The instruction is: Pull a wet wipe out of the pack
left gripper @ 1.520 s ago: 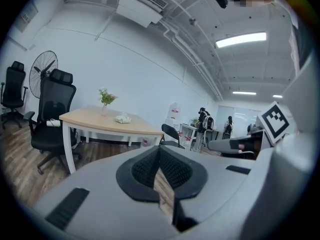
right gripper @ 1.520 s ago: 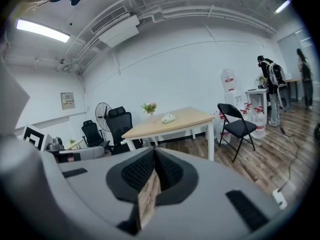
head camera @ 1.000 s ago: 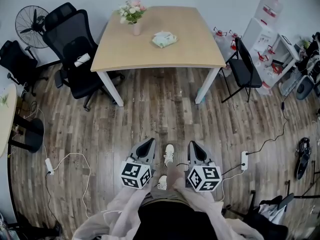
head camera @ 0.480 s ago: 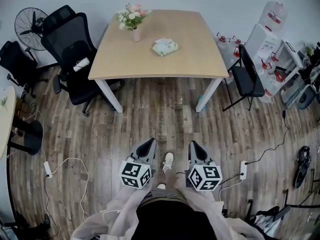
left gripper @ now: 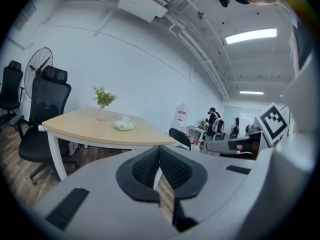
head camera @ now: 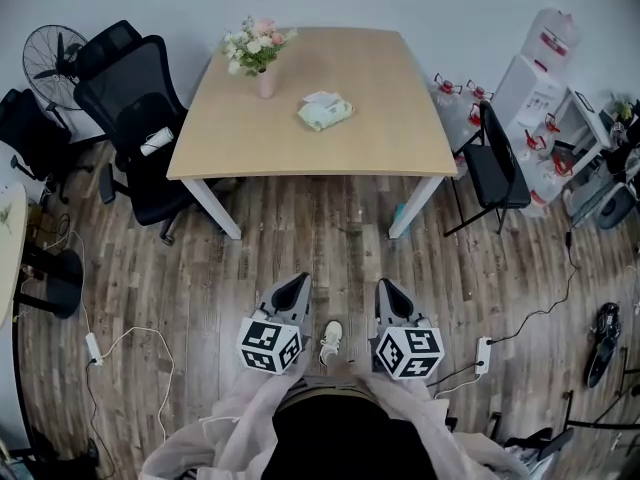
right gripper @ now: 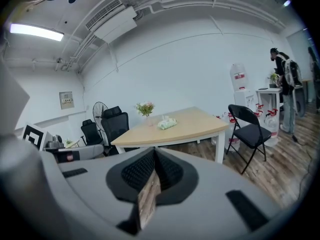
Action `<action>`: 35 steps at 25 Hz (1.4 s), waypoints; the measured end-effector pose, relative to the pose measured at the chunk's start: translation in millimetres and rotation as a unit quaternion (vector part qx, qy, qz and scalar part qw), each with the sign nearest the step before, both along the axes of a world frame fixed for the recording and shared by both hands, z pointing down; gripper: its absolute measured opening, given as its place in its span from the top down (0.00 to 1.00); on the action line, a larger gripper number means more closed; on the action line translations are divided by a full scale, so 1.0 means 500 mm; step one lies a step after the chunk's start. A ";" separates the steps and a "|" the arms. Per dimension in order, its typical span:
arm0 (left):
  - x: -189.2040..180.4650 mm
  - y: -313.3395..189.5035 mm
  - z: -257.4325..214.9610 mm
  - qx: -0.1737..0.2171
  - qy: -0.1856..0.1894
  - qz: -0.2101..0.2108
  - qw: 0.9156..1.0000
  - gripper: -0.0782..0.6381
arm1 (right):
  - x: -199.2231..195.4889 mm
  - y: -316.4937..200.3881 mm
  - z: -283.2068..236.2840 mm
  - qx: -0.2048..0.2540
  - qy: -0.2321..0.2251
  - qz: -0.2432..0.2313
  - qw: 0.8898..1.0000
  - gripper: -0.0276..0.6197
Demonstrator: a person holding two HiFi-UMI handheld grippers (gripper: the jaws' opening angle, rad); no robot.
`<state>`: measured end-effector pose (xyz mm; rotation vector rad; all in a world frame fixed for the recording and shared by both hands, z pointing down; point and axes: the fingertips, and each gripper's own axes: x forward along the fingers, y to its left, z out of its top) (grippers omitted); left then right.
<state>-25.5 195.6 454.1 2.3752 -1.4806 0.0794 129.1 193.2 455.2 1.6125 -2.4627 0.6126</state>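
A pale green wet wipe pack (head camera: pixel 325 112) lies near the middle of the wooden table (head camera: pixel 380 138), with a white wipe sticking up from its top. The same pack shows far off in the left gripper view (left gripper: pixel 123 126) and the right gripper view (right gripper: pixel 167 123). My left gripper (head camera: pixel 298 284) and right gripper (head camera: pixel 386 288) are held side by side over the wooden floor, well short of the table and pointing toward it. Both are shut, with nothing between the jaws. The left gripper's tips (left gripper: pixel 160 147) and the right gripper's tips (right gripper: pixel 154 149) meet.
A vase of flowers (head camera: pixel 262 60) stands on the table's far left. Black office chairs (head camera: pixel 135 108) and a fan (head camera: pixel 52 66) are to the table's left, and a black folding chair (head camera: pixel 497 153) and a water dispenser (head camera: pixel 540 63) to its right. Cables (head camera: pixel 130 343) run across the floor.
The table and the pack have come lower and grown larger in the head view as the person walks toward them. Both grippers keep their shut pose.
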 end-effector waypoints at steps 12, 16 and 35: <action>-0.004 -0.140 0.016 -0.006 -0.006 -0.023 1.000 0.88 | 0.016 -0.159 0.009 0.001 0.001 -0.013 1.000 0.94; 0.001 -0.188 0.021 -0.005 -0.008 -0.027 1.000 0.88 | 0.022 -0.207 0.015 0.001 -0.001 -0.015 1.000 0.94; -0.008 -0.288 0.045 -0.020 -0.007 -0.046 0.999 0.88 | 0.007 -0.315 0.049 -0.018 -0.011 -0.030 0.999 0.94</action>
